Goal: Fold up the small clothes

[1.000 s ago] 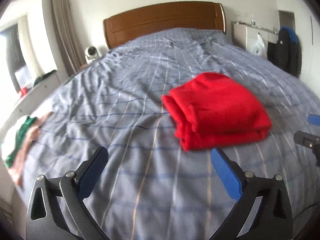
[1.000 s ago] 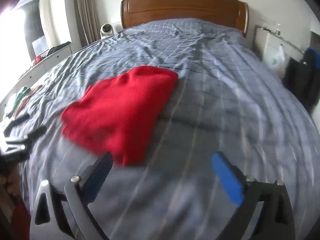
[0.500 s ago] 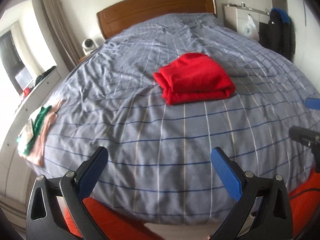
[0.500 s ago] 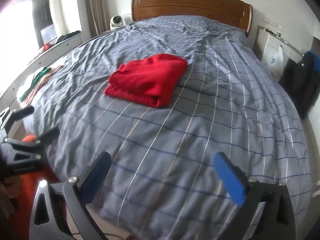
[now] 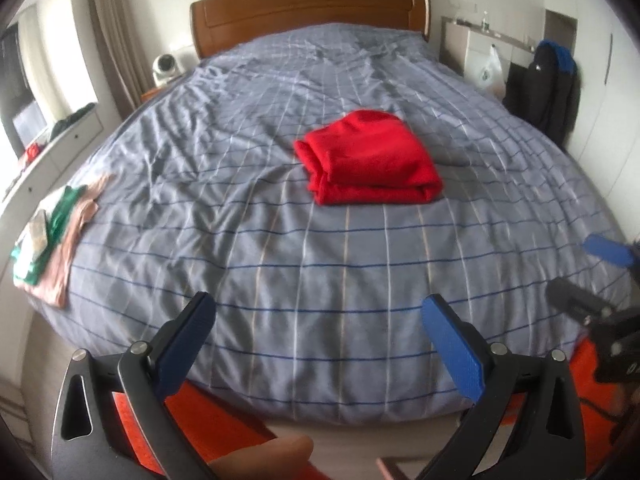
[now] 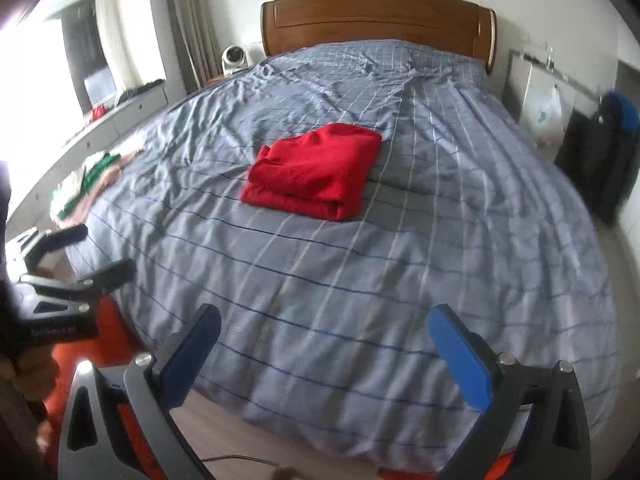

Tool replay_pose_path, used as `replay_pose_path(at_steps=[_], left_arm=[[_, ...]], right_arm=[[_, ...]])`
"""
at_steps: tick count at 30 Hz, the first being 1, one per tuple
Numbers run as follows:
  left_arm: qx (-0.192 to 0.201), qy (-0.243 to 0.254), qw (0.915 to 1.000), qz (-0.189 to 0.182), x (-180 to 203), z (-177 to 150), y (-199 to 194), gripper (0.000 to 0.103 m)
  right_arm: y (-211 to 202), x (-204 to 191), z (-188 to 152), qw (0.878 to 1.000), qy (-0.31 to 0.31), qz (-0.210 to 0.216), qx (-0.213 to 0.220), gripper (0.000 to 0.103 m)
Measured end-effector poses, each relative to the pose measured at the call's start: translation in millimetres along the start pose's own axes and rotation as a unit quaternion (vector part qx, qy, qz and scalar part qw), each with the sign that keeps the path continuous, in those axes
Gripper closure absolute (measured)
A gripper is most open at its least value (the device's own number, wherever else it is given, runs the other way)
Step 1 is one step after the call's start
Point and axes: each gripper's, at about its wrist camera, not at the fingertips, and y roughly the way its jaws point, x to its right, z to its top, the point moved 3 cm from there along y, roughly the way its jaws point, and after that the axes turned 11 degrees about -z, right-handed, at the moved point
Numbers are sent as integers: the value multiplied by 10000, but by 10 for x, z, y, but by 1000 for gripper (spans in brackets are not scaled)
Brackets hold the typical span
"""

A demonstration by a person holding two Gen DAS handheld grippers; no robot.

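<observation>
A folded red garment [image 5: 370, 160] lies in the middle of the bed with the blue-grey checked cover [image 5: 280, 264]; it also shows in the right wrist view [image 6: 316, 170]. My left gripper [image 5: 320, 320] is open and empty, held back past the foot of the bed, well apart from the garment. My right gripper [image 6: 326, 330] is open and empty, also off the foot of the bed. The right gripper shows at the right edge of the left wrist view [image 5: 592, 276]; the left gripper shows at the left of the right wrist view [image 6: 80, 252].
A small pile of green, white and pink clothes [image 5: 52, 236] lies at the bed's left edge. A wooden headboard [image 5: 308, 12] stands at the far end. A dark jacket [image 5: 556, 92] hangs at the right. An orange rug [image 5: 208, 412] lies on the floor at the foot.
Both grippers have drawn back from the red garment to beyond the foot of the bed. The garment stays folded on the cover.
</observation>
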Motion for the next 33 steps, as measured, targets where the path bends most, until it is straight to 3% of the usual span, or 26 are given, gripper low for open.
replay_pose_path(at_steps=[6, 14, 33], left_arm=[[-183, -290, 9994, -39, -30, -71, 145, 0], [-319, -252, 9992, 57, 26, -149, 222, 0], [-190, -81, 9995, 225, 11, -103, 152, 0]], right_arm=[[-53, -59, 22, 9996, -86, -250, 89, 1], [40, -64, -114, 9993, -163, -322, -117, 1], [13, -138, -91, 9989, -294, -341, -98, 1]])
